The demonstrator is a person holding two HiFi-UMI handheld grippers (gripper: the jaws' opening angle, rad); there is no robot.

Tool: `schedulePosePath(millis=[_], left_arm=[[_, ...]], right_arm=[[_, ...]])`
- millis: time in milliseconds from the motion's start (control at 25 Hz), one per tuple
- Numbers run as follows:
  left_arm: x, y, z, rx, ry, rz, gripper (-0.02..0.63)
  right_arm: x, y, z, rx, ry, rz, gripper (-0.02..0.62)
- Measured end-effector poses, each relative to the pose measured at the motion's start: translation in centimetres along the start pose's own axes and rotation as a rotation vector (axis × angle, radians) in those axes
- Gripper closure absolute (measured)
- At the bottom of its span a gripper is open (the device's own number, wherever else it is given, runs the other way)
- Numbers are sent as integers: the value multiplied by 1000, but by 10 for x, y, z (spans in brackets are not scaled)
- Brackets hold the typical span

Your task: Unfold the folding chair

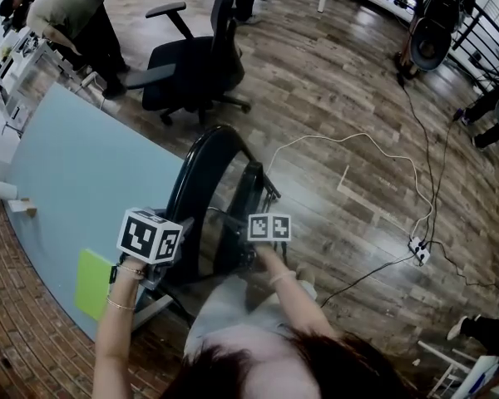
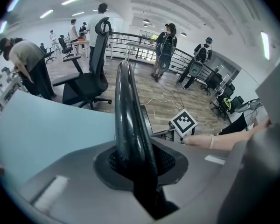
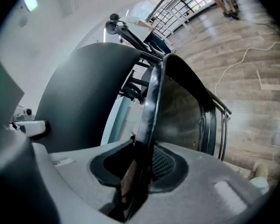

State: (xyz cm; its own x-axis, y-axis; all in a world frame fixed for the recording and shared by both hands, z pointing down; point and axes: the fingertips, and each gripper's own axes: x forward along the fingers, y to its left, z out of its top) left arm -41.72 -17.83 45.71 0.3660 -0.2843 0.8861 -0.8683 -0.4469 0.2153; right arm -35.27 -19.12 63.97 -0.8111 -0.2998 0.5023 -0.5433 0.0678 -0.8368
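A black folding chair (image 1: 209,191) stands half folded on the wood floor beside a light blue table. My left gripper (image 1: 173,254) sits under its marker cube at the chair's left side. In the left gripper view its jaws are shut on the glossy black backrest edge (image 2: 129,120), which rises straight up from between the pads of the left gripper (image 2: 144,174). My right gripper (image 1: 251,252) is at the chair's right part. There its jaws are shut on a thin black rim of the chair (image 3: 151,106), gripped at the right gripper (image 3: 139,171). The pads themselves are hidden in the head view.
A black office chair (image 1: 191,66) stands further off on the floor. The light blue table (image 1: 83,181) with a green sheet (image 1: 93,283) runs along the left. A person (image 1: 71,19) bends over at top left. White and black cables lead to a power strip (image 1: 418,249) on the right.
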Motion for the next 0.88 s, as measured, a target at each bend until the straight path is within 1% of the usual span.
schedulePosePath(millis=[120,480,880], left_arm=[[0,-18,3,23,9,21,532],[8,-81,12,49,1,57,529],[23,-147,23,73,-21,94,528]], right_arm=[[-17,-7,-1,18,0,13,506],[-70,-32,-4,70,-7,75,509],[-117,-63,-6,106,2,85,506]])
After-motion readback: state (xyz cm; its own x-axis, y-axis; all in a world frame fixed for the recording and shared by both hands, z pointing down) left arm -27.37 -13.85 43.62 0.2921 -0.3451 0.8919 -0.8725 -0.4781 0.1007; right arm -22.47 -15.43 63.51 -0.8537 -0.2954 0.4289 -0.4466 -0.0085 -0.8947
